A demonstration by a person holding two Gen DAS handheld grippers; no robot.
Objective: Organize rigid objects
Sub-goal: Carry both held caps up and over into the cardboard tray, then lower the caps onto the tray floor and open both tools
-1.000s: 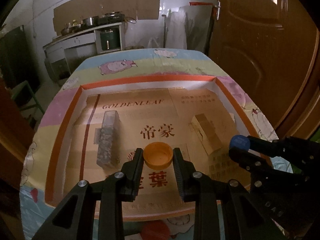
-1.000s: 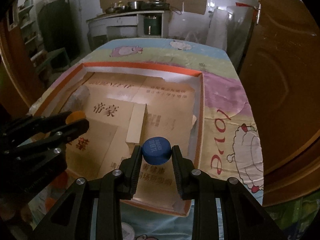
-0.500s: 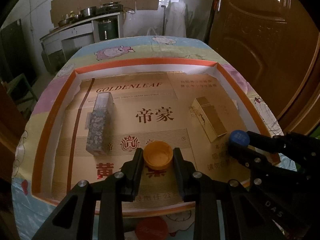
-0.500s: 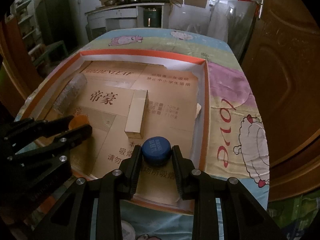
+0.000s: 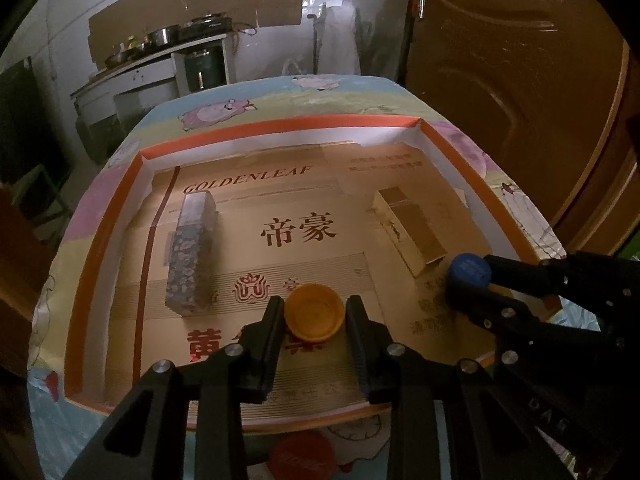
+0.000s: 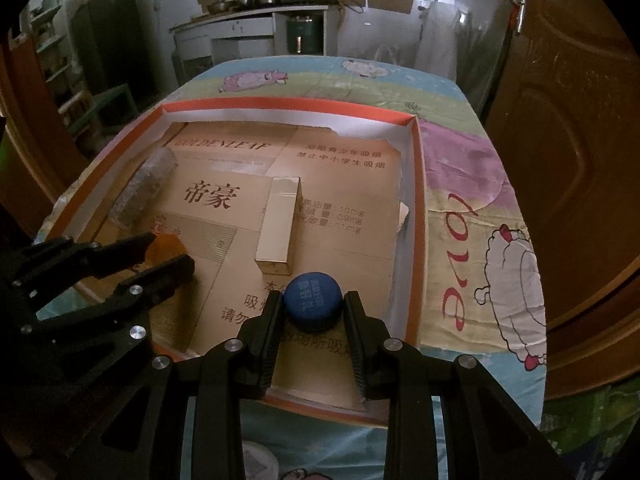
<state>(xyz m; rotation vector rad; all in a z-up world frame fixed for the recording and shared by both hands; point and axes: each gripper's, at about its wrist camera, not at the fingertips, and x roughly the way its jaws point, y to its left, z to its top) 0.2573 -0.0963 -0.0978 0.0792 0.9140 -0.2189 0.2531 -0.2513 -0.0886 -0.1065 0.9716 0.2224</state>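
My left gripper (image 5: 315, 312) is shut on an orange cap (image 5: 315, 317) and holds it over the near middle of a shallow orange-rimmed cardboard tray (image 5: 280, 125). My right gripper (image 6: 313, 303) is shut on a blue cap (image 6: 313, 298), over the tray's near right corner; the cap also shows in the left wrist view (image 5: 469, 271). A speckled grey box (image 5: 193, 248) lies on the tray's left and a gold box (image 5: 409, 229) on its right. In the right wrist view the gold box (image 6: 280, 224) lies just beyond the blue cap.
A red cap (image 5: 301, 456) lies on the cartoon tablecloth (image 5: 248, 104) in front of the tray. A pale round lid (image 6: 256, 462) sits at the table's near edge. A wooden door (image 5: 520, 80) stands close on the right. A counter with pots (image 6: 264, 4) is behind.
Both grippers have dropped and moved a little forward over the tray, each still holding its cap. The boxes have not moved.
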